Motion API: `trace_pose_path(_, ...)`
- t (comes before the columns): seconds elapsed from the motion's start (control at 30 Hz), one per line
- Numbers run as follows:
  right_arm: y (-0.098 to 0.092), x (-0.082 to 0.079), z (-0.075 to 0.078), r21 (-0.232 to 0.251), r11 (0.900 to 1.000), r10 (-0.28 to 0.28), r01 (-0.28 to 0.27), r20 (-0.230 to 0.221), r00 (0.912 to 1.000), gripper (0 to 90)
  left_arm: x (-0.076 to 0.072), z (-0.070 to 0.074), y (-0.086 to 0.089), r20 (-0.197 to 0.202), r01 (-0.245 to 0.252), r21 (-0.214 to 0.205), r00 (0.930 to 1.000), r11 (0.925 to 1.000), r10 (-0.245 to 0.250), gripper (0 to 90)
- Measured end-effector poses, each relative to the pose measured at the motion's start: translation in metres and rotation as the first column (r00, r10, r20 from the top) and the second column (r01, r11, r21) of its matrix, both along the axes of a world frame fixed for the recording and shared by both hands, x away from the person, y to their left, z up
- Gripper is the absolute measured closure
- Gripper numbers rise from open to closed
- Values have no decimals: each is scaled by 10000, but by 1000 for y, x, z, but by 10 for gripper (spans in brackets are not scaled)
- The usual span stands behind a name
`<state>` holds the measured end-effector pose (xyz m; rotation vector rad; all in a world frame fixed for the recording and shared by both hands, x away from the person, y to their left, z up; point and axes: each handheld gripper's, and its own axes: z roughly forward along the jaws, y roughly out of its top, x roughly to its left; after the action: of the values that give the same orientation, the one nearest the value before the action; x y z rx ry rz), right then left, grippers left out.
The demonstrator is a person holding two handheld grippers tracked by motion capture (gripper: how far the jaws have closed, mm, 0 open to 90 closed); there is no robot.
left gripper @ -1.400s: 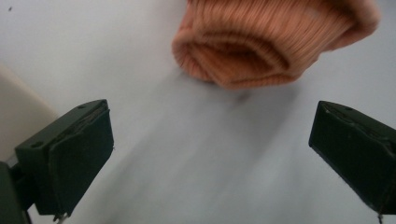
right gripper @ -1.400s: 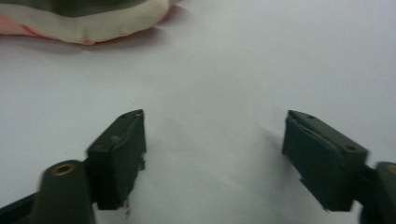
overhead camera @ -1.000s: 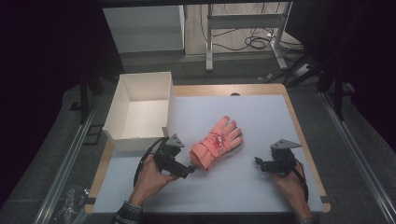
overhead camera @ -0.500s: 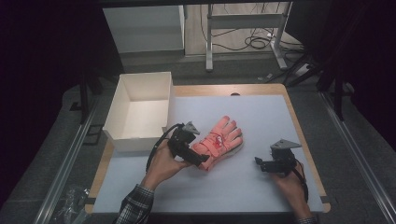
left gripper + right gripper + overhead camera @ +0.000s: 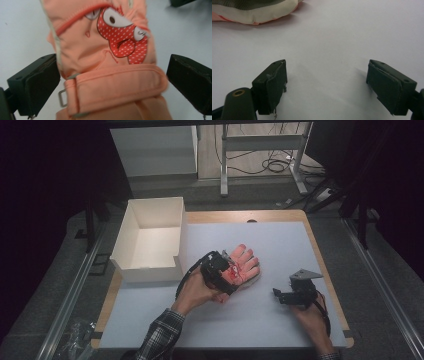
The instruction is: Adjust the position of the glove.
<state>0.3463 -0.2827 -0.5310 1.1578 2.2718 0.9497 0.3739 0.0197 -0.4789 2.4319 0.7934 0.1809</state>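
A peach-orange glove (image 5: pixel 246 264) with a red dotted cartoon patch lies flat on the white mat, fingers pointing away. My left gripper (image 5: pixel 229 279) hovers over its wrist end and covers that part in the high view. In the left gripper view the glove (image 5: pixel 107 45) and its wrist strap lie between the two black pads (image 5: pixel 40 85), which stand wide on either side; the left gripper (image 5: pixel 113 65) is open. My right gripper (image 5: pixel 278 295) rests low on the mat to the glove's right, open and empty (image 5: pixel 327 72). The glove's pale cuff edge (image 5: pixel 254 11) shows ahead of it.
An open white cardboard box (image 5: pixel 150 270) stands at the mat's left rear, close to the left hand. The white mat (image 5: pixel 285 245) covers a wooden table with edges all round. Dark floor, cables and a desk frame lie beyond the far edge.
The left hand has carried its gripper rightward and away from the person, from beside the glove's cuff to over the glove's wrist. The right gripper has stayed put.
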Motion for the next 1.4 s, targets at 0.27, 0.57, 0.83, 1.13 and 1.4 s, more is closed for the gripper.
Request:
trace_pose_path(0.27,0,0,0,13,10000,-17,17,-36,10000,171,7,-26,-7,-403,-95,871,9991,9962,130,0)
trace_pose_path(0.57,0,0,0,3,10000,-18,18,-33,10000,171,9,-40,-13,-886,67,1501,9960,9887,67,34)
trace_pose_path(0.83,0,0,0,-4,10000,-22,22,-29,10000,171,5,-31,-15,-992,281,1640,9950,9861,-118,281)
trace_pose_path(1.13,0,0,0,3,10000,-27,27,-41,10000,171,6,-24,-7,-1085,559,1171,9932,9915,-432,417)
trace_pose_path(1.4,0,0,0,8,10000,-33,33,-52,10000,171,7,-13,1,-1131,183,600,9935,9980,-114,429)
